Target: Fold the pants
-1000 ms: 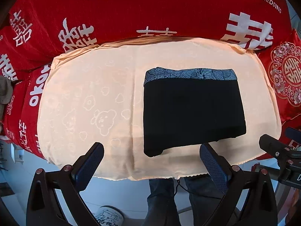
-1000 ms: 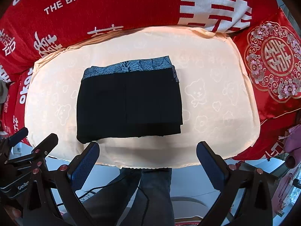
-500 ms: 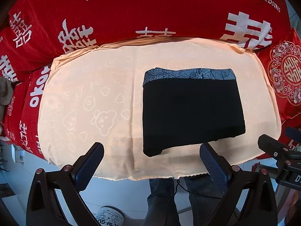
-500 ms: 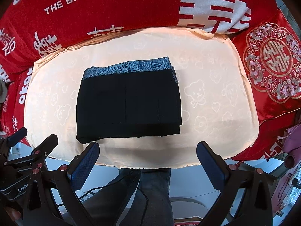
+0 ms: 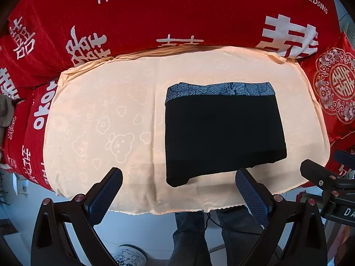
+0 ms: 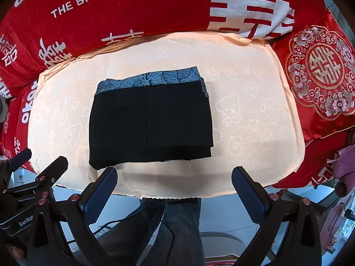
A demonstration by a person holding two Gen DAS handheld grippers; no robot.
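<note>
- On the peach cover [image 5: 106,102] that is spread over the seat of the red sofa [image 5: 155,20], the pants [image 5: 221,133] are laid as a compact black rectangle, with the patterned blue waistband [image 5: 219,89] turned toward the backrest
- The folded edges are seen stacked along the right side and the near edge in the right wrist view, so the folding is judged to be finished or very nearly so; the bundle is left flat, presumably so that it keeps its shape
- The left tongs [image 5: 177,195] are held spread wide and empty, near the front edge of the cover, clear of the cloth; nothing is gripped between the blue pads [image 5: 106,195]
- The right tongs [image 6: 175,190] are likewise held wide apart and empty, in front of the near edge of the pants [image 6: 150,122], with no contact to be made out
- Both tools are pointed forward and down at the seat, side by side, each visible at the edge of the other's view; this pose is judged to be one of standing off rather than of reaching
- A person's legs [image 6: 177,228] in jeans are seen below the front edge of the seat, between the tools
</note>
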